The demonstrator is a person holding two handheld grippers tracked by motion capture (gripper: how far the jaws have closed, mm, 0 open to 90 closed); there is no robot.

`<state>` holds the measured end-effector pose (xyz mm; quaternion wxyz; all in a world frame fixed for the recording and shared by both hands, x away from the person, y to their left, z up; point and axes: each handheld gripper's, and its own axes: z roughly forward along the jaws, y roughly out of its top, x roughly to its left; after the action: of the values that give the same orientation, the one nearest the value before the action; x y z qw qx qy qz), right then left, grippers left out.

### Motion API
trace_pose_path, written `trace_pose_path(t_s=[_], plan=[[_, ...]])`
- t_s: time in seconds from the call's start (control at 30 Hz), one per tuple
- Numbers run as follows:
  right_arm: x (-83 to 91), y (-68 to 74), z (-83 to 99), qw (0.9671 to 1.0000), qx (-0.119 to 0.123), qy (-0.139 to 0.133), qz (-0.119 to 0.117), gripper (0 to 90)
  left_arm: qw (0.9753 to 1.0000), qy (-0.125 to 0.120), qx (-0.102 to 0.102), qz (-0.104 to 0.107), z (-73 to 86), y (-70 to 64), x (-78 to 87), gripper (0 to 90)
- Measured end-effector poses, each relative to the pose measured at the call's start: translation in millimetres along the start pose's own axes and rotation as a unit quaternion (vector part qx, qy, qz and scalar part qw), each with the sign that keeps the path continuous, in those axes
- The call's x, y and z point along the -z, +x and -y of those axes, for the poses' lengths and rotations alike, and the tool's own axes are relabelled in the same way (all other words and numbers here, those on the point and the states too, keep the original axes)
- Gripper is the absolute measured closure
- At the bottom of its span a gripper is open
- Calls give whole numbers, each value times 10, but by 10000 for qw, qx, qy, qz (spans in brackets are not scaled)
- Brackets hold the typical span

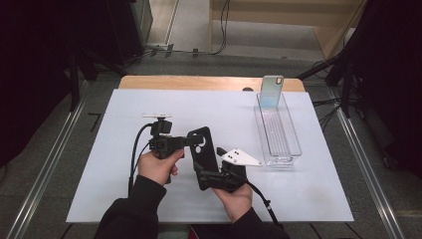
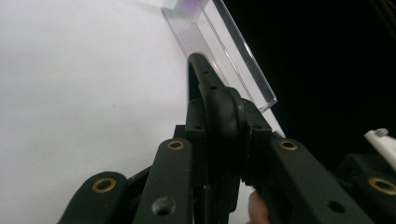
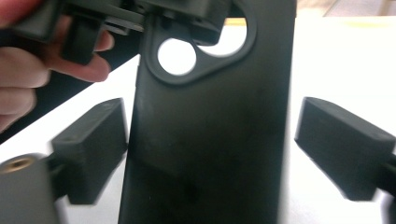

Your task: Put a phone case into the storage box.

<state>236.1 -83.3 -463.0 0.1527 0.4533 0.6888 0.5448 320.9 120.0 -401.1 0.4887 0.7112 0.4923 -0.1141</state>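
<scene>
A black phone case (image 1: 201,155) with a camera cutout is held upright above the white table (image 1: 99,189), between the two grippers. My left gripper (image 1: 190,142) is shut on the case's upper edge; in the left gripper view its jaws (image 2: 224,140) pinch the thin black edge (image 2: 210,88). My right gripper (image 1: 205,173) sits at the case's lower end. In the right gripper view the case (image 3: 210,154) stands between the two pads (image 3: 93,144), which are spread with small gaps at each side. The left gripper (image 3: 140,14) shows at the top of that view.
A clear plastic tray (image 1: 286,144) lies at the right of the table, with an iridescent phone case (image 1: 272,92) leaning upright at its far end. A small white piece (image 1: 156,115) lies beyond the left gripper. The tray's wall (image 2: 243,60) is close ahead in the left gripper view.
</scene>
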Motion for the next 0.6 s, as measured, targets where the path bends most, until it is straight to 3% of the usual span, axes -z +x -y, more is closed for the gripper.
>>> trace_pose_path(t_s=[0.13, 0.23, 0.37, 0.5, 0.6], plan=[[-4, -28, -90, 9997, 154, 64, -204, 0, 9999, -111, -66, -15, -18, 0, 55, 779], [-21, -54, -159, 9990, 133, 307, -313, 0, 9995, -196, -197, -112, -29, -4, 93, 779], [-92, -77, -215, 9959, 208, 699, -537, 0, 9986, -296, -390, -201, -39, -9, 134, 777], [-129, -67, -222, 9947, 322, 766, -606, 0, 9969, -353, -614, -338, -23, -18, 159, 777], [-143, -71, -223, 9914, 442, 941, -795, 0, 9953, -392, -788, -415, -15, -10, 174, 777]])
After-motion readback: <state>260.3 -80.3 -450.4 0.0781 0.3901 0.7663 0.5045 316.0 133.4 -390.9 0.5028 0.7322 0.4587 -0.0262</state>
